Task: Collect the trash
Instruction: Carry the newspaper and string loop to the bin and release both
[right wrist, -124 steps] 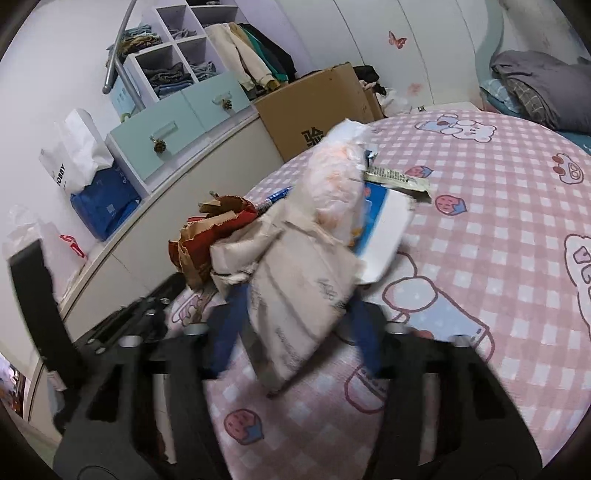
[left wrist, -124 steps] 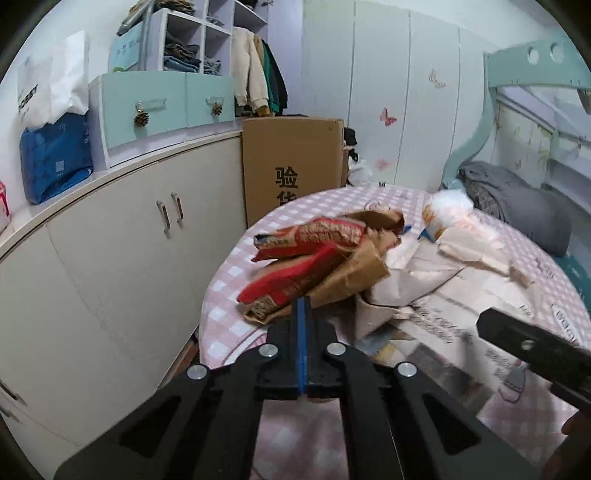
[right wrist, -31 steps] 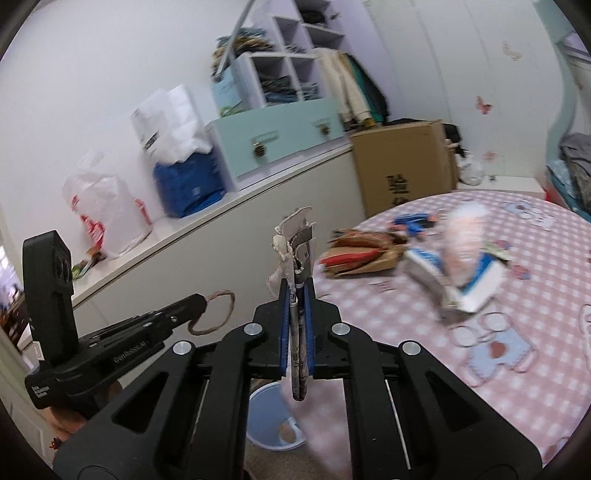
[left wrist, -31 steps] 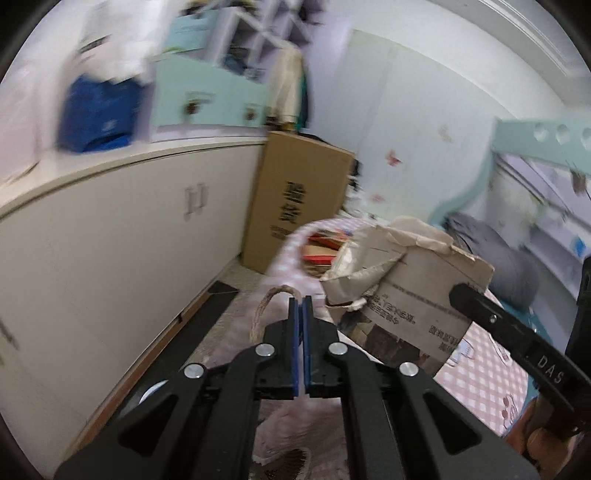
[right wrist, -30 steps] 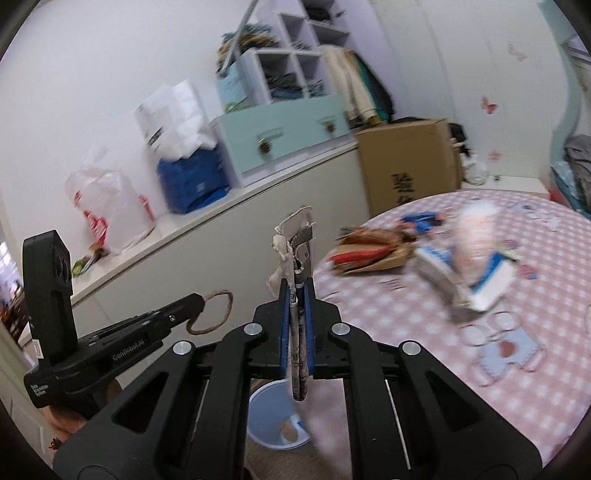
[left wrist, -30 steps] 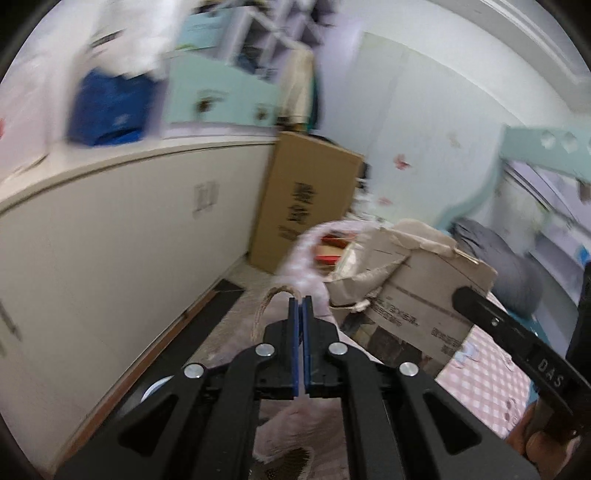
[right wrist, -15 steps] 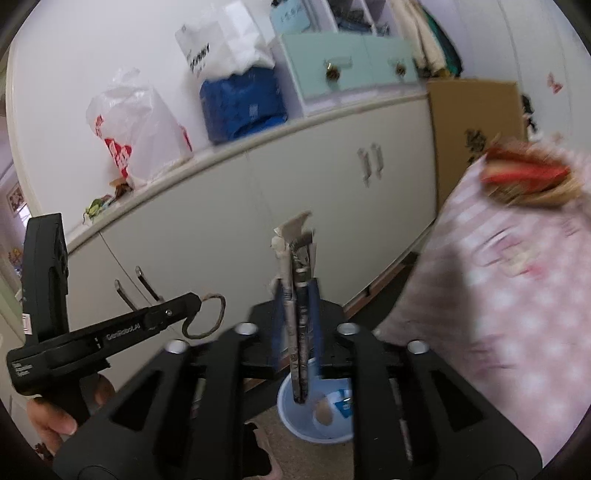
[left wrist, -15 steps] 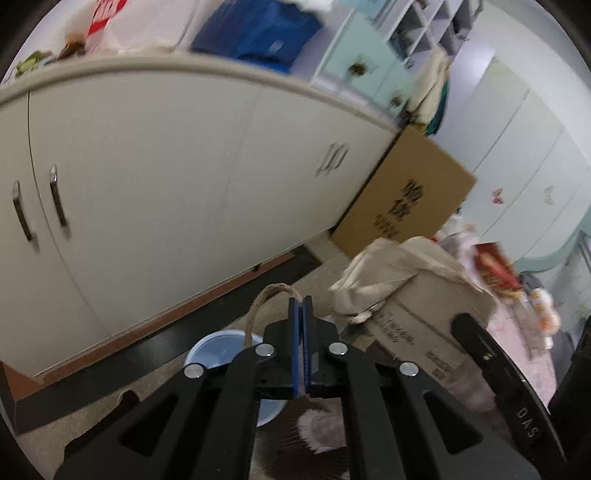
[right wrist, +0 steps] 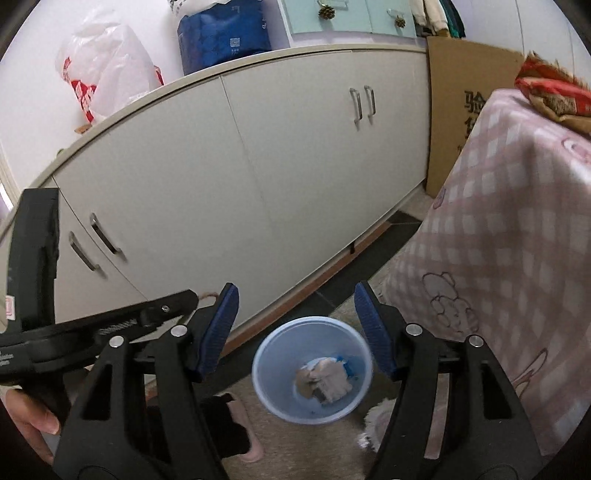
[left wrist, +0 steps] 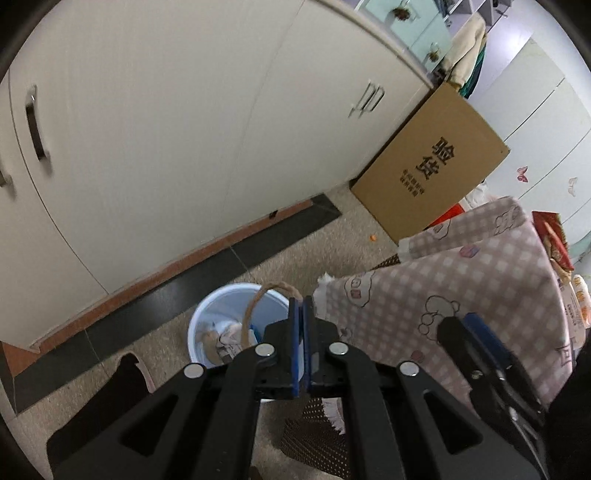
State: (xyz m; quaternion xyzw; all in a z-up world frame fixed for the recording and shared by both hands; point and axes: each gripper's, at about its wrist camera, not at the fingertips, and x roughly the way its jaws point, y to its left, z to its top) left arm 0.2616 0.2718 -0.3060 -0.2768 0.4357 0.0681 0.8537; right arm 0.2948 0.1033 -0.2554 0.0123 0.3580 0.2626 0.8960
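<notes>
A light blue bin (right wrist: 312, 369) stands on the floor below both grippers, with crumpled brown paper (right wrist: 325, 380) lying inside it. My right gripper (right wrist: 295, 295) hangs over the bin; its jaws are opening and nothing is between them. My left gripper (left wrist: 303, 308) is shut on a loop of brown twine (left wrist: 255, 306), which arches over the bin (left wrist: 207, 325). In the right wrist view the left gripper (right wrist: 192, 295) reaches in from the left, a hand at its handle. One right finger (left wrist: 465, 332) shows at the right. Red snack wrappers (right wrist: 554, 92) lie on the table.
White cabinets (right wrist: 295, 166) run behind the bin, with a cardboard box (left wrist: 432, 173) at their far end. The table under a pink checked cloth (right wrist: 517, 240) stands close on the right. A pink and black slipper (right wrist: 236, 435) lies beside the bin. Bags (right wrist: 221, 33) sit on the counter.
Both grippers sank toward the floor and now hang over the bin. The right jaws opened and the folded paper left them; it lies in the bin. The left stays shut on the twine.
</notes>
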